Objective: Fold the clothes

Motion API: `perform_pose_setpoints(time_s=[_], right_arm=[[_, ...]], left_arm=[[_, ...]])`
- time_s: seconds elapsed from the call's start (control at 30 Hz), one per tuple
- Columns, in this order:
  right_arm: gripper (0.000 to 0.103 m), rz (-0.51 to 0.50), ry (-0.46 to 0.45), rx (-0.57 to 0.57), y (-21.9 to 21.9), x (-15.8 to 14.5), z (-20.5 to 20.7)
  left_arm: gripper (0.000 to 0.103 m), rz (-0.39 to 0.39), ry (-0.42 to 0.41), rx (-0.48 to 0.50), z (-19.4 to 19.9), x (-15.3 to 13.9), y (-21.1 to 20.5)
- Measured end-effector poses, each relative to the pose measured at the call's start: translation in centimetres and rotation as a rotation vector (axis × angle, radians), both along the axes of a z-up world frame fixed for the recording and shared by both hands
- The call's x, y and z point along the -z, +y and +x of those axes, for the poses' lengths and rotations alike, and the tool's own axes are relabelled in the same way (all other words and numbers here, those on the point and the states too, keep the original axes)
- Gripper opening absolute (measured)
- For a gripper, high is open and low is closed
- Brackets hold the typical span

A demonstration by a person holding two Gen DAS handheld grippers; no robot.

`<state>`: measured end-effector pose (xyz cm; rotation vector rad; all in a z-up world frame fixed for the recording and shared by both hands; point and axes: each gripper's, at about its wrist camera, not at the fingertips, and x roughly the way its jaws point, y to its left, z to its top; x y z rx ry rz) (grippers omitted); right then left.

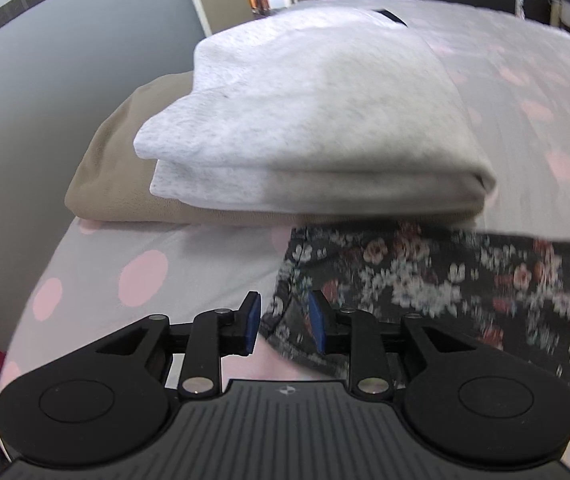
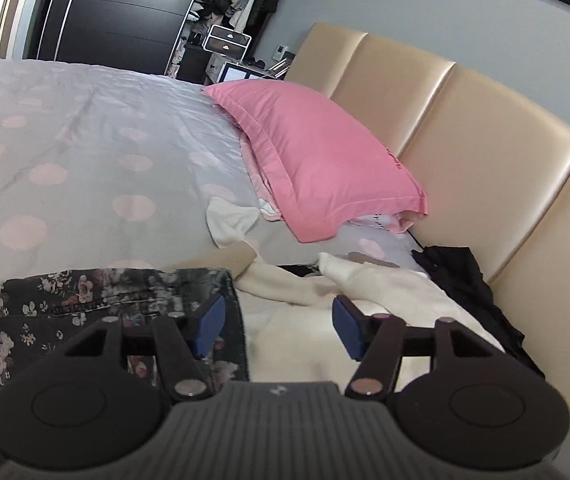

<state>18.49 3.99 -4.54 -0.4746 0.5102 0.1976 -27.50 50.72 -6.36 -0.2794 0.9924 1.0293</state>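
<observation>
Left wrist view: we look down at the bed (image 1: pixel 205 248), its grey cover dotted with pink, and its near-left edge curves away at our 9 o'clock, where a grey wall (image 1: pixel 65 60) stands close. At 12 o'clock a grey fold (image 1: pixel 305 120) lies stacked on a tan fold (image 1: pixel 117 168), both near that left edge. Bare cover lies between the stack and our left claw (image 1: pixel 284 320), mostly toward 10 o'clock. The floral cloth (image 1: pixel 465 280) spreads from 12 to 3 o'clock, just below the stack; its left edge hangs in the gap between the blue pads (image 1: pixel 252 322). The jaws stand a little apart and do not press the cloth.

In the right wrist view, our right claw (image 2: pixel 279 324) is spread wide, with nothing pinched. The floral cloth (image 2: pixel 65 300) lies at 9 to 10 o'clock, its right edge just behind the left pad (image 2: pixel 209 326). A cream garment (image 2: pixel 325 320) lies under the gap and runs to 2 o'clock, a black garment (image 2: pixel 469 292) beside it against the headboard (image 2: pixel 465 140). A pink pillow (image 2: pixel 317 160) leans at 1 o'clock. The widest bare cover (image 2: pixel 65 140) stretches from 10 to 12 o'clock, toward a dark wardrobe (image 2: pixel 125 20).
</observation>
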Motion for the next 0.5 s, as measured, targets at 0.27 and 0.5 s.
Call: perform_pose_setpoints(time_s=[0.27,0.5], right_arm=[[0.030,0.036,0.175,-0.450,2.6,0.8,-6.9],[0.016,-0.141,0.294,-0.923,7.0,5.4,-15.3]], left_arm=[[0.024,-0.080,0.034,0.067,0.2,1.2,-1.3],[0.024,-0.115,0.116,0.263,2.9,2.8,-4.3]])
